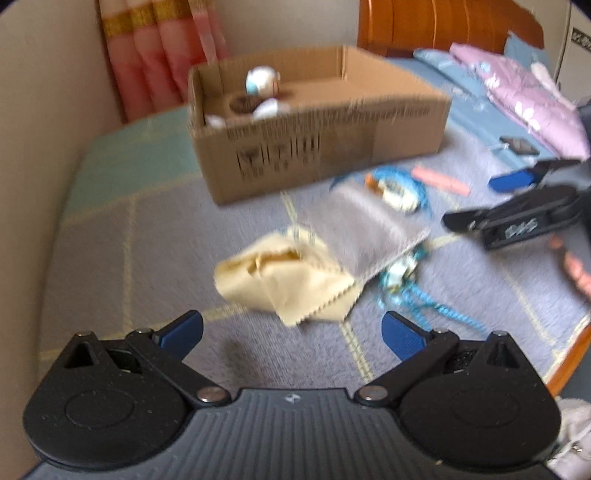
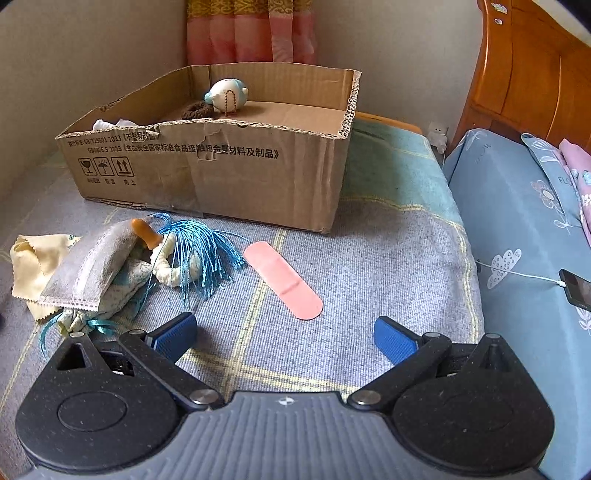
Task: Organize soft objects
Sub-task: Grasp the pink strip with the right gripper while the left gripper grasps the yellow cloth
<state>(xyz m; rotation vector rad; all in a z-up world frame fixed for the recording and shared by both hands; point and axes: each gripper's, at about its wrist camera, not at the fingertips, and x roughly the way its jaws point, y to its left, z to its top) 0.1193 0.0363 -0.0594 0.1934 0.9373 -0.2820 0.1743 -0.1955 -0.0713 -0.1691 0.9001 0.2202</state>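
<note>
A cardboard box point(image 2: 236, 173) point(image 1: 332, 147) stands on the grey blanket and holds a white-and-blue plush point(image 2: 226, 95) and a brown ring point(image 2: 194, 110). In front lie a yellow cloth point(image 1: 291, 284) point(image 2: 31, 258), a grey face mask point(image 2: 92, 269) point(image 1: 364, 229), a blue tassel point(image 2: 203, 254), a floral pouch with blue ribbon point(image 2: 110, 295) and a pink plaster-shaped piece point(image 2: 284, 280) point(image 1: 441, 180). My left gripper point(image 1: 291, 332) is open and empty just short of the yellow cloth. My right gripper point(image 2: 284, 336) is open and empty, just short of the pink piece; it also shows in the left wrist view point(image 1: 476, 199).
A wall and pink curtain point(image 2: 251, 33) stand behind the box. A blue bed point(image 2: 524, 236) with a wooden headboard point(image 2: 532, 74) lies to the right, with a phone on a charging cable point(image 2: 576, 288) and a pink quilt point(image 1: 524, 103).
</note>
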